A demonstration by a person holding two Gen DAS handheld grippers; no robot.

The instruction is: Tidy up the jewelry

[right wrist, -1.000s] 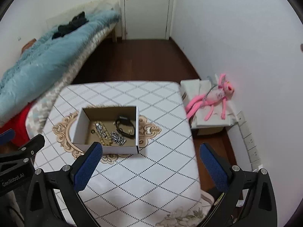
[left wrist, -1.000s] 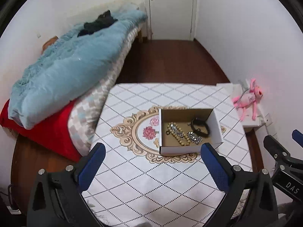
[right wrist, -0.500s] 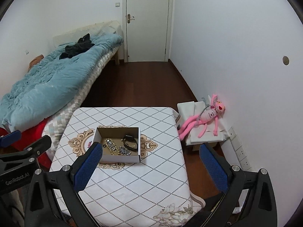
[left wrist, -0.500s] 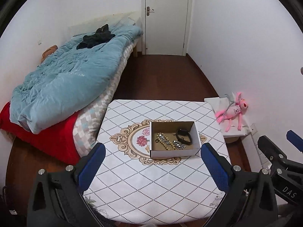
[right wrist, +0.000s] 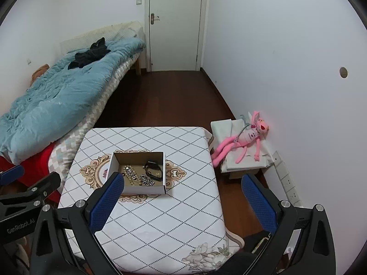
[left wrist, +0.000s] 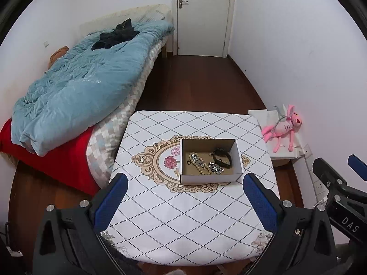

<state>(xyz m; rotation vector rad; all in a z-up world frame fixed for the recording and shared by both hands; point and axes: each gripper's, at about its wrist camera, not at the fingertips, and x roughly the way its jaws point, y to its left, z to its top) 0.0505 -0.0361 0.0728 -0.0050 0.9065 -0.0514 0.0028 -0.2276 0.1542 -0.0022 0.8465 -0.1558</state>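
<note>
A: Bed at 10 o'clock, off-task. Left hand-held gripper: jaws spread wide, nothing between them, hovering over the near edge of the surface. Cardboard box sits at 12 o'clock from it, on the floral medallion, well apart from the pads.

B: Contents, left to right?

A: Beaded bracelet, then a silver chain piece touching it, then a black band toward the right wall. All inside the box already.

B: Handling estimate?

A: Light, all of it. Beads and chain look limp and likely to slide or tangle; pinch across a bunched section, not one bead. Band looks stiffer; take it across the rim.

B: Right side?

A: Right hand-held gripper equally wide apart and empty, box at its 11 o'clock. Pink plush toy at 2 o'clock, off the surface.
</note>
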